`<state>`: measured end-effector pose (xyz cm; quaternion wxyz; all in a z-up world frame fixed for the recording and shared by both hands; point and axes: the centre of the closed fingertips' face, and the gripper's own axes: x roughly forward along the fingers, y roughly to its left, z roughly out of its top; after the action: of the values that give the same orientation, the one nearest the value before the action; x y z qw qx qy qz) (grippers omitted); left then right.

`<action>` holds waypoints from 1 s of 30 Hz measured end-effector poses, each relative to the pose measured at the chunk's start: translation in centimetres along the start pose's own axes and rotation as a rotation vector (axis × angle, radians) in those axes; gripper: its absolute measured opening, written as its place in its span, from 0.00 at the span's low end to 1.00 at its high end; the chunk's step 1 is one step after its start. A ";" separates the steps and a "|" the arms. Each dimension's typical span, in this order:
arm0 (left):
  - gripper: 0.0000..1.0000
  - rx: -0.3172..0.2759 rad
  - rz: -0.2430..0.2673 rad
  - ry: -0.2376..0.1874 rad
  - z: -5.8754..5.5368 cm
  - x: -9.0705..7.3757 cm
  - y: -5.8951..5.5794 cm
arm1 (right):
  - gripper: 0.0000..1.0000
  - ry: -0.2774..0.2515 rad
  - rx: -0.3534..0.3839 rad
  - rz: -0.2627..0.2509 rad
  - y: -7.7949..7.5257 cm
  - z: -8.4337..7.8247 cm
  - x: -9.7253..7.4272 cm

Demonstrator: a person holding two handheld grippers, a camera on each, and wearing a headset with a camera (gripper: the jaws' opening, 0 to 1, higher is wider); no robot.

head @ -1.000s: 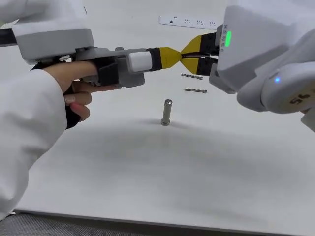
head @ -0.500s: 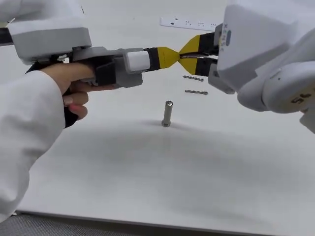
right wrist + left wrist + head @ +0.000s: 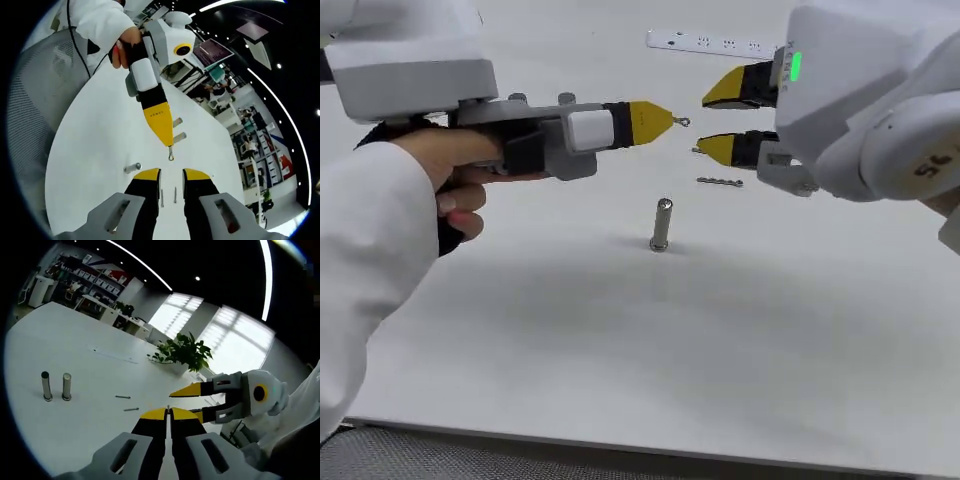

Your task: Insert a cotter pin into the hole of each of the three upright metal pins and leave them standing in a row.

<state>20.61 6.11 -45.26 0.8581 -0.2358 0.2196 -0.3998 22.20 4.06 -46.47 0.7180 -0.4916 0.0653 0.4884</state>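
Both have yellow tips with black behind. The left gripper (image 3: 665,119) goes pale grey and white further back; the right gripper (image 3: 703,124) is white with a green light (image 3: 797,68). The pin (image 3: 661,224) and cotter pin (image 3: 682,122) are silvery grey. The table (image 3: 620,350) is plain white, and the sleeve (image 3: 360,250) is white too.
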 end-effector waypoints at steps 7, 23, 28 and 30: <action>0.00 0.166 -0.010 0.017 -0.4 -0.2 -0.3 | 0.15 -0.061 0.339 0.127 1.0 -0.3 0.0; 0.00 0.478 -0.134 0.043 -1.4 -1.4 -1.9 | 0.15 -0.156 0.520 0.316 2.8 0.6 -1.0; 0.00 0.528 -0.172 0.054 -1.8 -1.7 -2.6 | 0.12 -0.180 0.515 0.374 3.6 1.5 -1.4; 0.00 0.546 -0.187 0.057 -2.0 -1.7 -3.0 | 0.10 -0.176 0.484 0.390 4.1 1.6 -1.4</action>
<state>16.75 5.32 -44.79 0.8427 -0.0040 0.1051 -0.5280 17.69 4.59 -47.50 0.7100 -0.2407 0.2101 0.6276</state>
